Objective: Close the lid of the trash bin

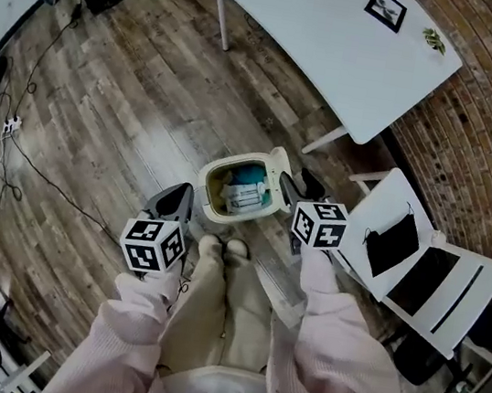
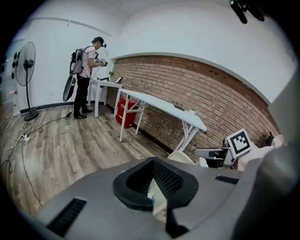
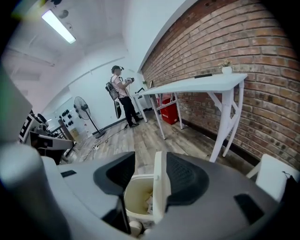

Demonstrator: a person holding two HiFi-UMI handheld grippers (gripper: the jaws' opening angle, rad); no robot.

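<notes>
Left gripper [image 1: 175,196] is held low at the left of the bin [image 1: 205,178], apart from it; its jaws are seen spread by a narrow gap in the left gripper view [image 2: 152,187], nothing gripped, only a strip of the bin [image 2: 157,198] visible through the gap. Right gripper [image 1: 296,186] is held at the bin's right side. In the right gripper view [image 3: 150,174] the jaws are spread wide and the lid [image 3: 159,187] is seen upright between them, close against the right pad and well apart from the left pad, so not pinched. The bin [image 3: 132,199] is on the floor [image 1: 130,108] just ahead of the person's shoes [image 1: 224,248], and is open. The lid [image 1: 277,174] is raised on edge along its right rim. Trash [image 1: 245,191] is seen inside. A white folding chair [image 1: 437,277] with a dark item [image 1: 392,242] on it is placed to the right of the bin. A white desk [image 1: 327,37] is set beyond the bin beside the brick wall [image 1: 487,137]. Far down the room another person [image 2: 85,70] is seen standing at a second desk, also visible in the right gripper view [image 3: 121,93], and a fan [image 2: 26,70] is stood near the far wall.
</notes>
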